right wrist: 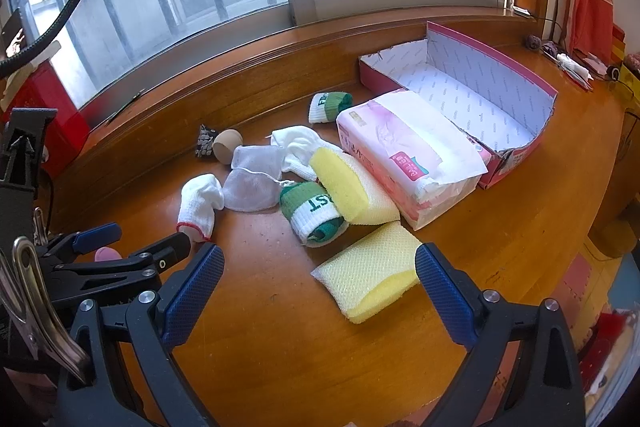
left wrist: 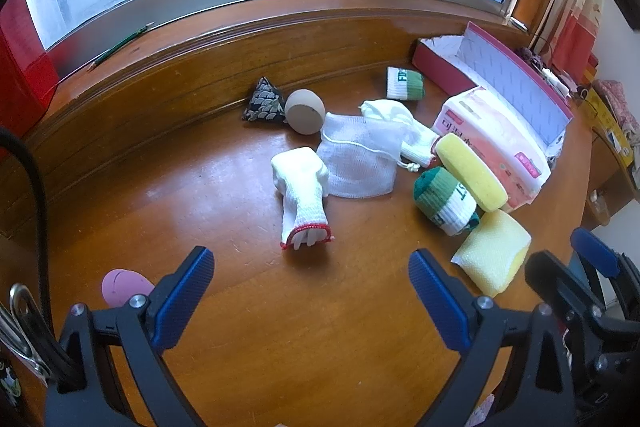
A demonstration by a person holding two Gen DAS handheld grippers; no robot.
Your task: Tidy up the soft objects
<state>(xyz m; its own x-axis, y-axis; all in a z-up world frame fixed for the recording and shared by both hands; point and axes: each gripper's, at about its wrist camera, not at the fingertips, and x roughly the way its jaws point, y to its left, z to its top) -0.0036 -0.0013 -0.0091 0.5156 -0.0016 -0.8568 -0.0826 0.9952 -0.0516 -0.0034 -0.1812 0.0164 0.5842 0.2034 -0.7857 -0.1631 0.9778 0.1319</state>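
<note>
The soft objects lie in a loose cluster on the wooden bench (left wrist: 248, 307), toward its window-side edge. A white glove (left wrist: 302, 187) with a red cuff lies nearest the left gripper (left wrist: 310, 291), beside a white mesh bag (left wrist: 358, 159). A rolled green-and-white sock (right wrist: 314, 213) touches a yellow sponge (right wrist: 352, 187) that leans on a tissue pack (right wrist: 408, 151). A second, mesh-covered sponge (right wrist: 370, 271) lies flat, just ahead of the right gripper (right wrist: 320, 293).

Both grippers hover above the bench with jaws spread wide, holding nothing.

Only the right wrist view shows the interior of the pink box (right wrist: 516, 151), which sits at the bench's back right. Only the left wrist view shows a green pencil (left wrist: 122, 45) on the sill.
</note>
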